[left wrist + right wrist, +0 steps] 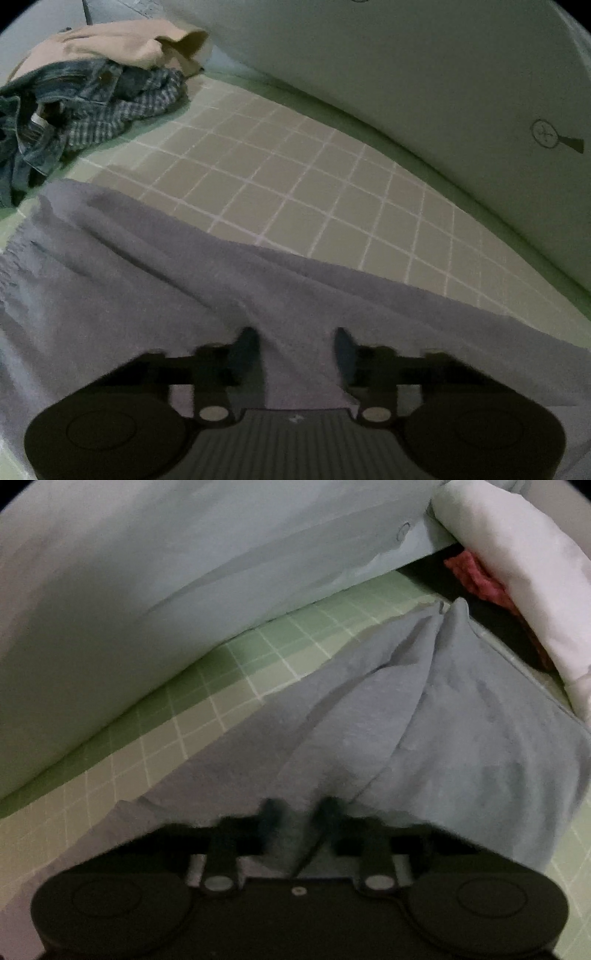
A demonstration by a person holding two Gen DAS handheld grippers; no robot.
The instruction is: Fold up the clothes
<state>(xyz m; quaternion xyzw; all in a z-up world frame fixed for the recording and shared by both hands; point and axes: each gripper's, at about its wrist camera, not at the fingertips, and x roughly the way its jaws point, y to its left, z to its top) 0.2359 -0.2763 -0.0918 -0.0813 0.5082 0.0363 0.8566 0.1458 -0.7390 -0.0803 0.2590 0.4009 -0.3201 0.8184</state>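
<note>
The right gripper (pixel 297 812) pinches the grey garment (pixel 424 720) at the frame's bottom, bunching it to lift. The left gripper (pixel 295 347) stands wide over the same cloth. Unfolded clothes (pixel 85 96) wait upper left.

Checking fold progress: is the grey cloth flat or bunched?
Bunched. The cloth rises in ridges from the right claw, which pinches it.

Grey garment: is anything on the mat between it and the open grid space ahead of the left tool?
Nothing visible. The grid mat ahead of the grey garment is bare; the pile of jeans and other clothes sits off at its far-left corner. The left tool is open over the fabric.
</note>
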